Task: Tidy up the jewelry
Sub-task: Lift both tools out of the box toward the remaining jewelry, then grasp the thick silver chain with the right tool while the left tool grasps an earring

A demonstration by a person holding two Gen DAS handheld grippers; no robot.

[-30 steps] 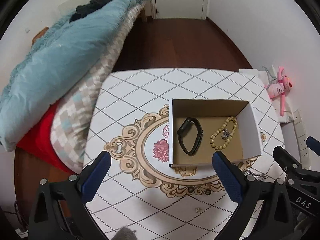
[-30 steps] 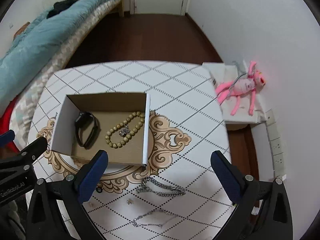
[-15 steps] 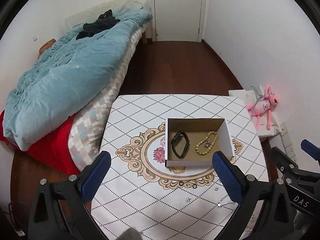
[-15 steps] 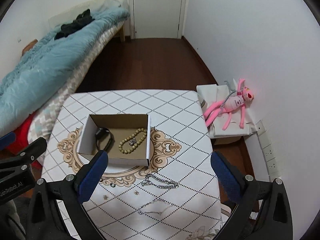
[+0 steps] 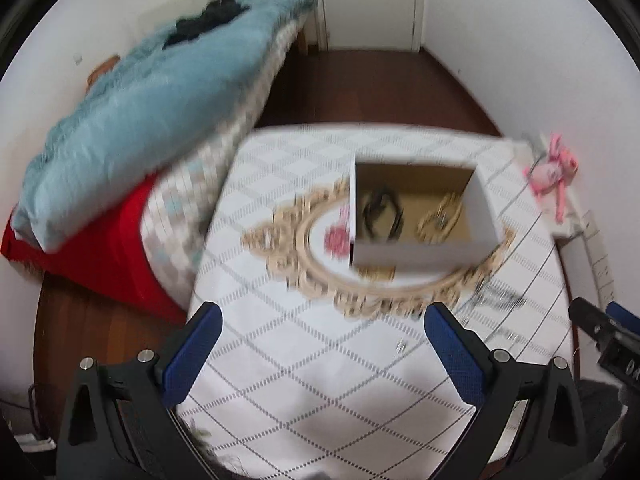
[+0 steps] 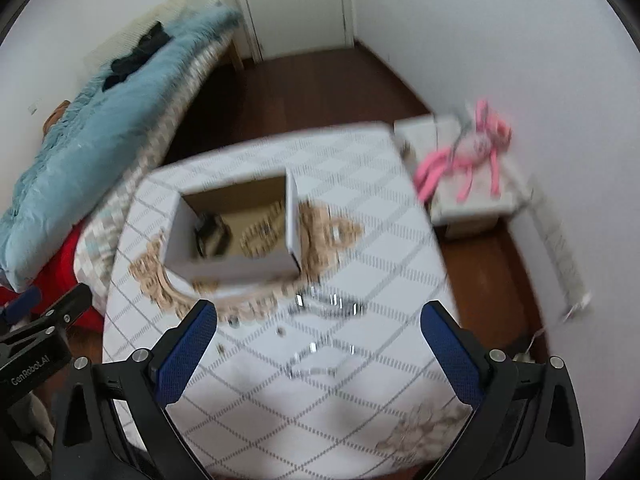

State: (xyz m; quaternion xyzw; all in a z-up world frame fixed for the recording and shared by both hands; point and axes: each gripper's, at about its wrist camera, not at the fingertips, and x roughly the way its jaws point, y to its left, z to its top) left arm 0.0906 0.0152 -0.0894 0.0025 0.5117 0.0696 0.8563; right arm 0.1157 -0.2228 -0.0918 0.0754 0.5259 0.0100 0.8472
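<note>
An open cardboard box (image 5: 420,254) (image 6: 236,266) stands on the patterned table (image 5: 320,368) (image 6: 360,420). In it lie a black band (image 5: 380,212) (image 6: 210,234) and a beaded bracelet (image 5: 440,218) (image 6: 260,234). Silver chains (image 6: 326,306) (image 6: 312,364) (image 5: 496,300) and small rings or studs (image 6: 234,322) lie loose on the table in front of the box. My left gripper (image 5: 320,344) and right gripper (image 6: 320,340) are both open and empty, held above the table's near part. Both views are motion-blurred.
A bed with a blue duvet (image 5: 140,120) (image 6: 100,128) and red sheet (image 5: 100,248) lies left of the table. A pink plush toy (image 6: 468,152) (image 5: 554,172) lies on a low white stand at the right. Dark wooden floor (image 5: 380,88) runs to a door behind.
Both grippers rose well above the table, then dropped back closer to it. Both stayed open and empty. The jewelry and the box have not moved.
</note>
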